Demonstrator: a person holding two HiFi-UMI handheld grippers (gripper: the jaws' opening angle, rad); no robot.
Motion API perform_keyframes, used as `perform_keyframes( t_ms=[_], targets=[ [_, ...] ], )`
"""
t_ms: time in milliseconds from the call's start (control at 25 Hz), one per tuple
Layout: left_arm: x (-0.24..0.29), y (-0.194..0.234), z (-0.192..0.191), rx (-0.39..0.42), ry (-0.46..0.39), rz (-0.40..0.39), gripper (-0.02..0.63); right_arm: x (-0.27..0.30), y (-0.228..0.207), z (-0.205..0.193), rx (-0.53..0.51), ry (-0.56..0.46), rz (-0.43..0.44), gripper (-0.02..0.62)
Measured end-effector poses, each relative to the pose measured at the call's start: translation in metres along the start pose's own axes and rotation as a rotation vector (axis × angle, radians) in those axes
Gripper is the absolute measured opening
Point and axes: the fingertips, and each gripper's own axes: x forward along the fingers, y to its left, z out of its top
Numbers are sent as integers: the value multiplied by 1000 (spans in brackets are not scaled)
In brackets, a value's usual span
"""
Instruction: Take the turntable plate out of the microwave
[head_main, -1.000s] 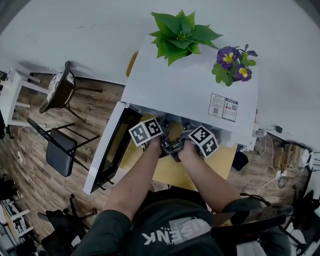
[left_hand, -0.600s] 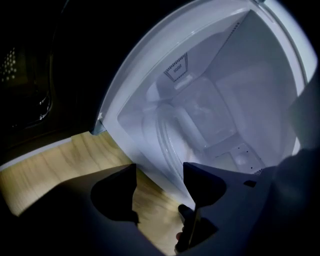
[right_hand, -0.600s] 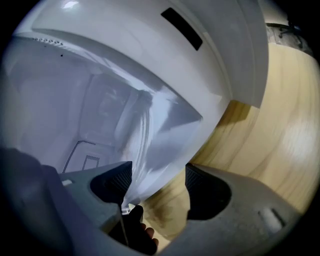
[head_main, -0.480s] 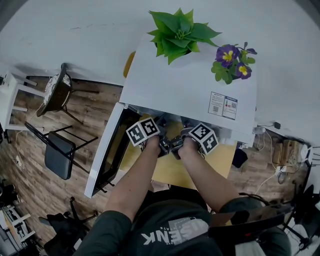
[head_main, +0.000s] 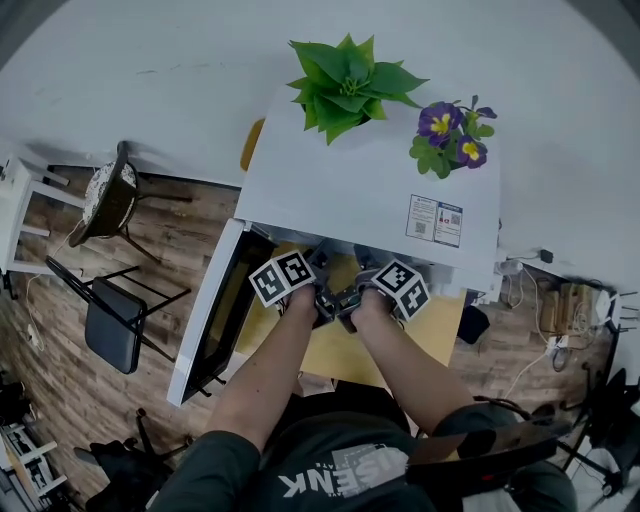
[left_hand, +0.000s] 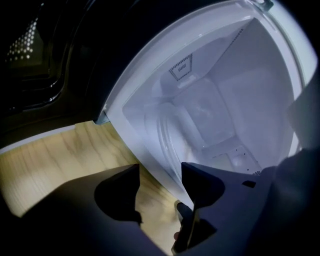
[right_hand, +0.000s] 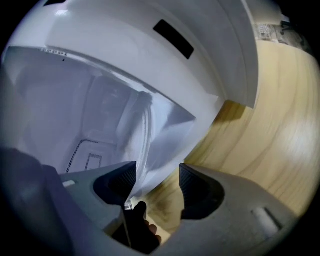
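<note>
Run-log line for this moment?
microwave: open | turntable plate: inside | left claw: open, just closing, grips nothing | right claw: open, just closing, grips nothing

Open door (head_main: 213, 310) flanks microwave (head_main: 350, 190) mouth, seemingly passable.

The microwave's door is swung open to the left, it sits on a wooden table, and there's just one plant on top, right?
Not quite. The head view shows two plants on the microwave: a green leafy plant and a purple-flowered plant. The rest holds: the door is swung open to the left, and it sits on a wooden table.
</note>
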Motion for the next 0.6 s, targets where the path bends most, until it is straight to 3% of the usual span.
perform_keyframes(
  t_ms=[160,320,400,480,600],
  targets=[
    [0,-2,6,46,-6,21,250,5,5,-1,7,17,6,272],
    [-3,-2,10,36,-18,11,215,8,8,-8,17,66,20,266],
    [-5,-4,6,50,-7,-5,207,4,8,-10,24,60,36,245],
    [-7,-9,-1,77,0,-18,146,-3,9,-13,4,49,60,174],
    [-9,-10,-4,98,26,-44,143,-6,13,-15,-7,43,81,145]
  ],
)
